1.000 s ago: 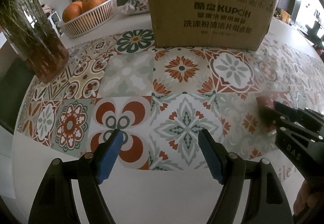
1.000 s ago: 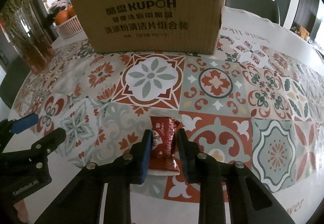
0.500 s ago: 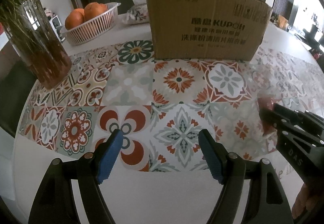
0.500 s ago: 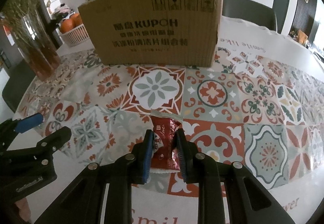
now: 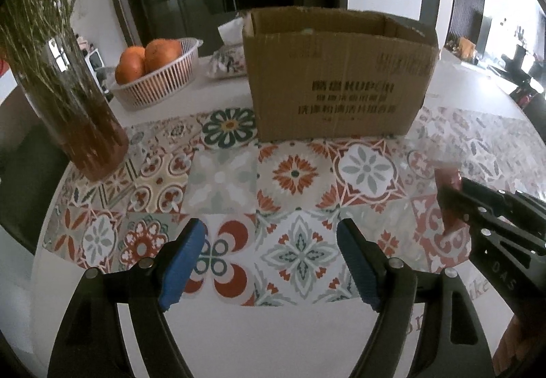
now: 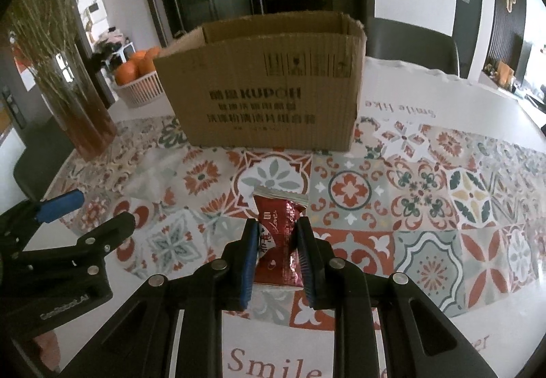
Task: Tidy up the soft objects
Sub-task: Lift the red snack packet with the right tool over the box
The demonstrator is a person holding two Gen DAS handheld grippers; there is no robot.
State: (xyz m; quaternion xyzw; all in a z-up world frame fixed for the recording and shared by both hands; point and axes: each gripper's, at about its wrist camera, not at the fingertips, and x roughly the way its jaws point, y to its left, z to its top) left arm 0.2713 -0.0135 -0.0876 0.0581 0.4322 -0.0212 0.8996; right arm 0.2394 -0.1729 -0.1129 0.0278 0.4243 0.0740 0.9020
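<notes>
A red foil snack packet (image 6: 277, 212) is pinched between the blue pads of my right gripper (image 6: 276, 224), which is shut on it and holds it off the patterned tablecloth (image 6: 426, 193). An open brown cardboard box (image 6: 262, 98) stands beyond it at mid-table. My left gripper (image 5: 271, 231) hangs over the cloth in front of the box (image 5: 338, 84); its jaws are opening and nothing is between them. In the left wrist view the right gripper (image 5: 454, 197) and the packet (image 5: 447, 175) show at the right edge.
A tall glass vase of dried stems (image 5: 78, 125) stands at the left. A white basket of oranges (image 5: 157, 70) and a soft patterned pack (image 5: 228, 60) sit behind the box's left side. A dark chair (image 6: 409, 43) stands beyond the table.
Both grippers have risen, so the box's open top now shows. The red packet has come up off the cloth in the right gripper. The left jaws stand slightly wider.
</notes>
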